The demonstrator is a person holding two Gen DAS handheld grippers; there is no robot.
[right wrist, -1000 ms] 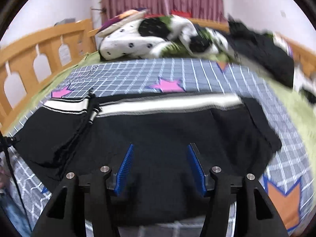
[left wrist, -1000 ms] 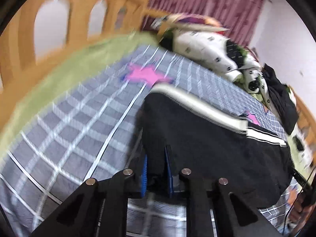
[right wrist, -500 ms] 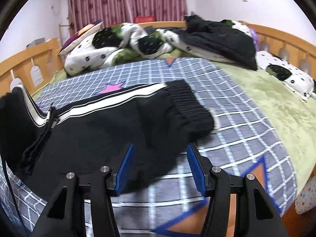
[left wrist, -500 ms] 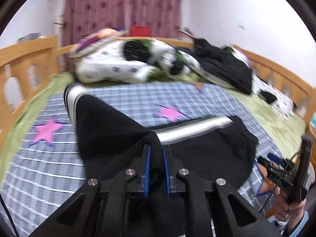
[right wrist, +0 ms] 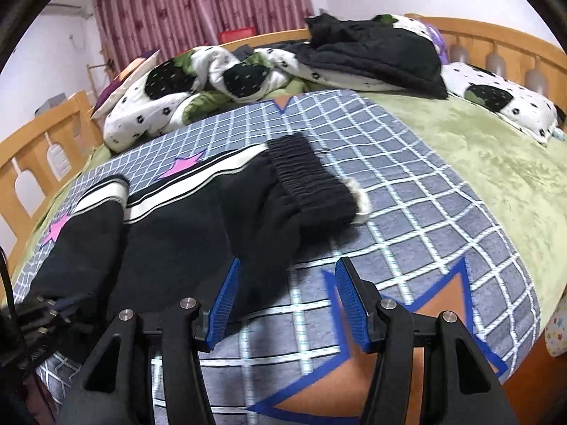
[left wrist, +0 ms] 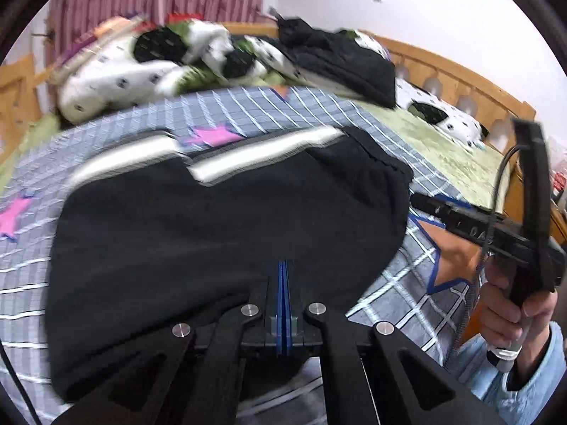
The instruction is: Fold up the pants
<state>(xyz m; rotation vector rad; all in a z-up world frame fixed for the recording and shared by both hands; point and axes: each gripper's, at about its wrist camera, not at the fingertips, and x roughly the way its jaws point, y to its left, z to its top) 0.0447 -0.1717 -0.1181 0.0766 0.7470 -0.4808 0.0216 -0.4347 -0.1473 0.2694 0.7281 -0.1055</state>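
Pants: pinched at near edge by closed left hand-held gripper, spread ahead on bed; long axis crosswise, waistband toward right. Right hand-held gripper apart, empty, just beside waistband end, nearer.

Only some faint pale letters on the right gripper, looks like "DA", rest is too blurry.

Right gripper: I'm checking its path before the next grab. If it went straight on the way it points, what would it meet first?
Probably the black pants: their near edge lies just ahead of the open right gripper, toward its left finger. Depth is uncertain; the checked blanket may come first.
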